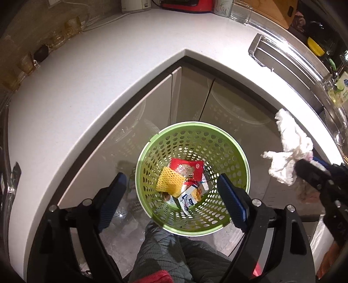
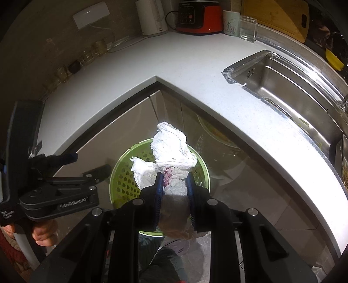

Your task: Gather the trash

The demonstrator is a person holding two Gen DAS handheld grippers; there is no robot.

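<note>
A green perforated basket (image 1: 230, 152) stands on the floor in the corner below the white counter. In it lie a yellow foam net (image 1: 170, 179), a red packet (image 1: 196, 172) and a small white-and-blue wrapper (image 1: 188, 199). My left gripper (image 1: 171, 178) hangs open right above the basket with nothing between its fingers; it also shows at the left in the right wrist view (image 2: 89, 163). My right gripper (image 2: 174, 176) is shut on a crumpled white tissue (image 2: 171, 148) with a pink stain, held over the basket (image 2: 124, 180). In the left wrist view the tissue (image 1: 287, 150) hangs right of the basket.
The white L-shaped counter (image 2: 195, 69) wraps around the corner above beige cabinet doors (image 1: 191, 95). A steel sink (image 2: 282, 87) is sunk into it at the right. A kettle (image 2: 152, 17), red appliance (image 2: 200, 17), mug and glass (image 2: 248, 28) line the back. A person's leg (image 1: 165, 246) is below.
</note>
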